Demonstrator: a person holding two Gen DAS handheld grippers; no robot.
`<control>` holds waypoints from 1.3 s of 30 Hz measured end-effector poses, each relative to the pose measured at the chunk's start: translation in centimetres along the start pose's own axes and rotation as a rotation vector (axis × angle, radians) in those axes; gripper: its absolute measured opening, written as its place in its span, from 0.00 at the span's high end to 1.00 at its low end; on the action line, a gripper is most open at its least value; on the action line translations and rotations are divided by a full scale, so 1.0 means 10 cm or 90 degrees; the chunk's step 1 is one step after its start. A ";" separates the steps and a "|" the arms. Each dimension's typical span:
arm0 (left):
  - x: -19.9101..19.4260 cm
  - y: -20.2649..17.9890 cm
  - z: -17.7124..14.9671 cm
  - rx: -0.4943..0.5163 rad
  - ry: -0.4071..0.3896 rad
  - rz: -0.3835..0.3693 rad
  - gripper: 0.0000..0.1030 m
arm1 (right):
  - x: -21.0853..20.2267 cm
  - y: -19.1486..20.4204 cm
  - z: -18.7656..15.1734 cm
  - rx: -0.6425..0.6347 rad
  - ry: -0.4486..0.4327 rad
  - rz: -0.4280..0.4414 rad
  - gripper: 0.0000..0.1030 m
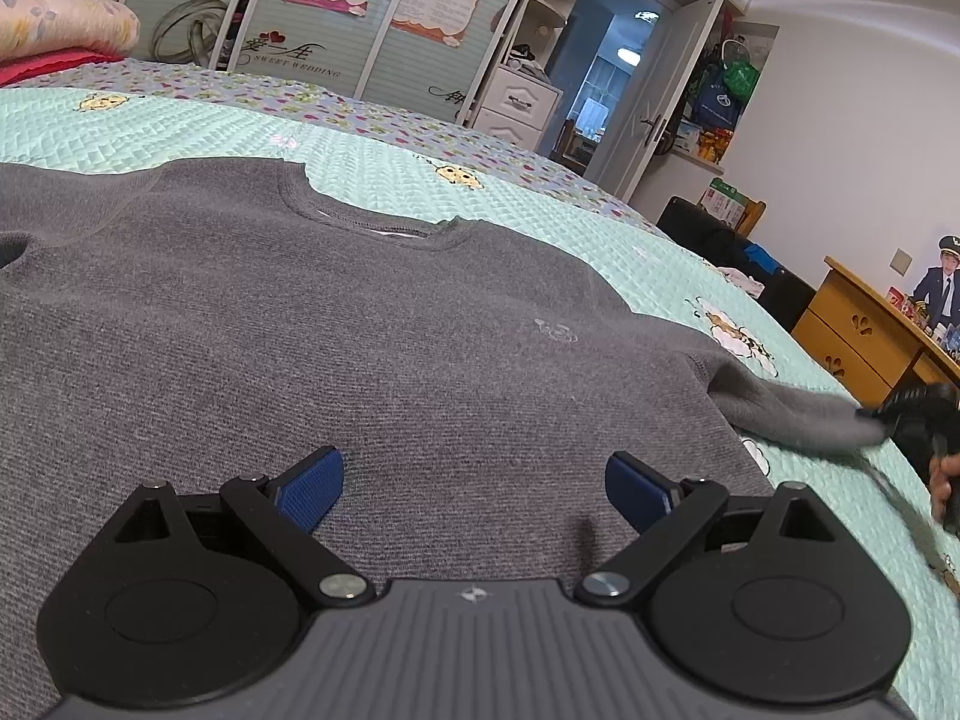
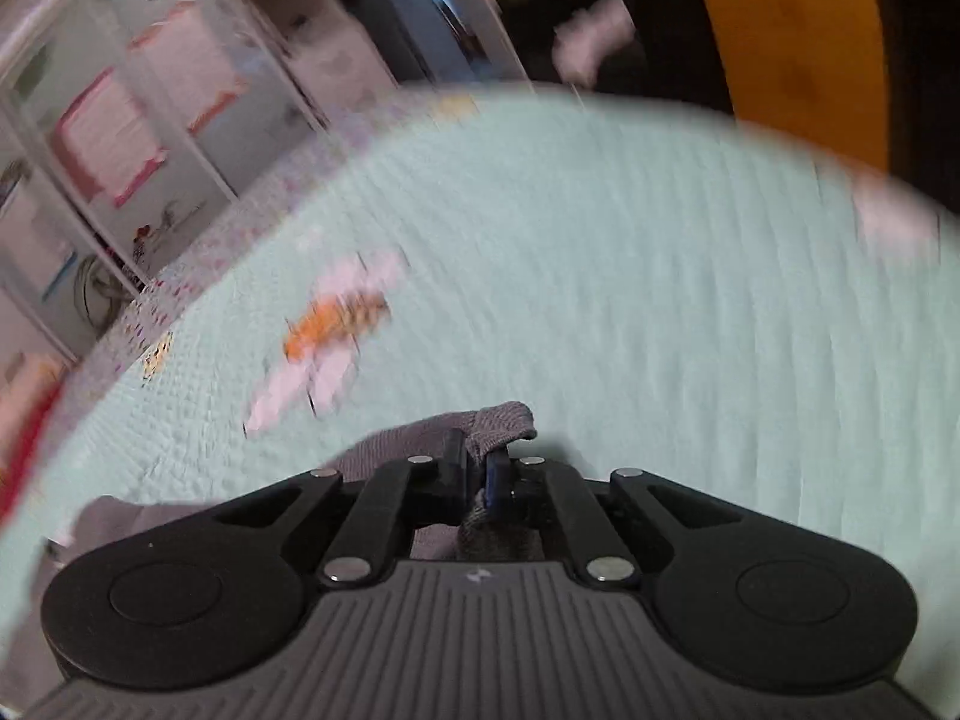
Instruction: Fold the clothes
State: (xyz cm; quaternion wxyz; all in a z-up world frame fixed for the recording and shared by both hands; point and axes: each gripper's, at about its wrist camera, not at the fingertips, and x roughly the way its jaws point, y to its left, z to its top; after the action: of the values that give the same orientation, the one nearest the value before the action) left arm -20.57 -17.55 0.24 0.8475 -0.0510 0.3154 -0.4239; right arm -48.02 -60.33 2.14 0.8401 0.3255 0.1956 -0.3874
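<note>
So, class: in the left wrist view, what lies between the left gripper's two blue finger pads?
Only the grey sweater: the left gripper hangs open over it, with bare knit showing between its pads.

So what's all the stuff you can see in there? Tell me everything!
sweater: one, grey, spread flat on the bed
sleeve: one, grey, stretched out to the side, its end pinched in the right gripper
bedspread: one, mint green with bee pictures, covering the bed
pillow: one, pale with a flower print, at the far corner of the bed
wardrobe: one, pale sliding doors with pink posters, behind the bed
door: one, white, standing open
desk: one, orange wood with drawers, beside the bed
left gripper: one, black with blue pads, open above the sweater
right gripper: one, black, shut on the sleeve
</note>
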 end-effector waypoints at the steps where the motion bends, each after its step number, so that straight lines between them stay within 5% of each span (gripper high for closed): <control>1: 0.00 0.00 0.00 0.001 0.000 0.001 0.06 | -0.06 0.10 0.05 -0.053 -0.038 -0.022 0.97; 4: 0.00 0.00 0.00 0.002 0.000 0.001 0.06 | 0.06 0.22 0.07 -0.158 -0.085 -0.092 1.00; 10: 0.00 0.00 -0.01 0.000 -0.001 -0.001 0.06 | 0.24 -0.30 -0.08 0.032 -0.044 -0.104 0.96; 13: -0.01 -0.01 0.00 0.001 0.000 0.001 0.06 | -0.08 -0.36 -0.18 0.133 -0.124 -0.106 0.87; 15: -0.02 -0.07 0.01 0.016 0.004 0.012 0.06 | -0.30 -0.25 -0.25 0.136 -0.153 -0.083 0.77; 17: -0.03 -0.15 0.03 0.039 0.010 0.026 0.07 | -0.43 -0.10 -0.36 0.148 -0.125 -0.006 0.73; 21: -0.05 -0.47 0.11 0.087 0.026 -0.015 0.10 | -0.31 0.54 -0.78 0.106 0.060 0.205 0.73; 23: 0.01 -0.71 0.21 0.123 0.031 -0.036 0.10 | -0.24 0.83 -1.02 0.119 0.113 0.258 0.73; 28: 0.39 -1.42 0.46 0.276 0.015 -0.040 0.10 | -0.01 0.97 -1.35 0.135 0.028 0.224 0.66; 30: 0.65 -1.61 0.48 0.338 0.019 -0.028 0.13 | 0.08 0.91 -1.48 0.136 0.003 0.226 0.76; 35: 1.24 -1.73 0.37 0.421 0.043 -0.021 0.54 | 0.12 0.82 -1.41 0.154 0.017 0.260 0.75; 39: 1.35 -1.66 0.26 0.428 0.018 -0.026 0.68 | 0.05 0.87 -1.35 0.125 0.034 0.272 0.72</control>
State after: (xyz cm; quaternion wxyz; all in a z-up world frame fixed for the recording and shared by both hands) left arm -24.47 -38.68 1.58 0.8035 0.2312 0.1686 -0.5221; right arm -41.96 -46.88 -4.29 0.8618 0.4498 0.1062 -0.2092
